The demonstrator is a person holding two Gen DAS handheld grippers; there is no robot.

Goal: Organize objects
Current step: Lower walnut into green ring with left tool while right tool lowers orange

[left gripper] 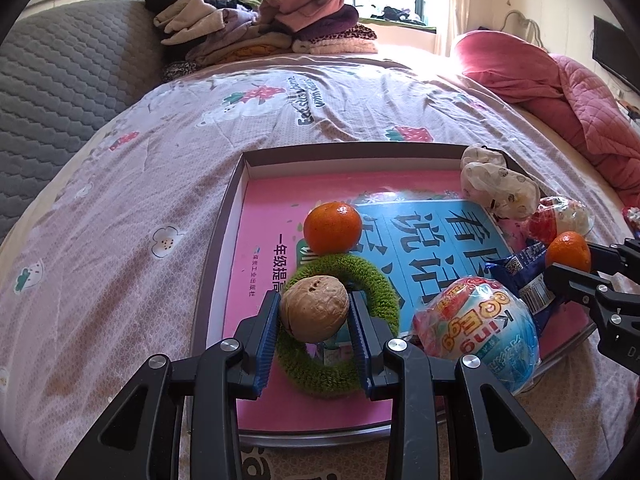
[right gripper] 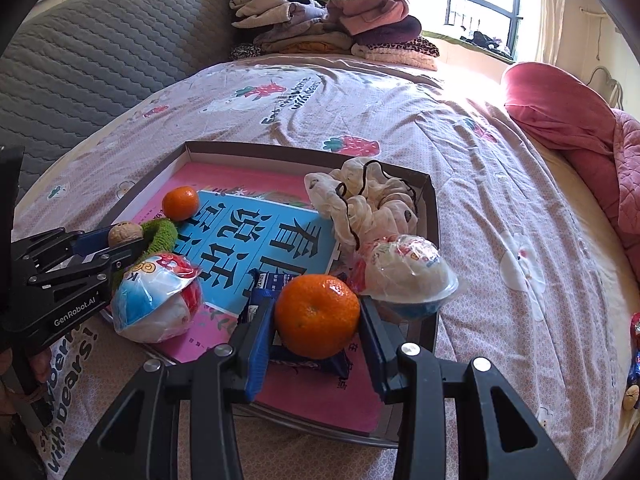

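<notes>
In the left wrist view my left gripper (left gripper: 314, 302) is shut on a brown walnut (left gripper: 314, 314), held just above a green fuzzy ring (left gripper: 380, 280). The ring lies on a pink and blue book (left gripper: 268, 216) inside a shallow cardboard box (left gripper: 240, 176). A loose tangerine (left gripper: 332, 227) rests on the book beyond the ring. In the right wrist view my right gripper (right gripper: 318, 308) is shut on a second tangerine (right gripper: 318, 316), over a blue snack packet (right gripper: 262, 284) at the box's near right. My left gripper (right gripper: 124, 240) shows at the left there.
Two wrapped toy eggs (right gripper: 156, 296) (right gripper: 408, 268) and a crumpled white cloth bag (right gripper: 372, 200) also lie in the box. Folded clothes (left gripper: 264, 24) are piled at the bed's far end and a red quilt (left gripper: 560, 88) lies at the right. Small wrapped items (right gripper: 634, 360) sit on the bedspread at the far right.
</notes>
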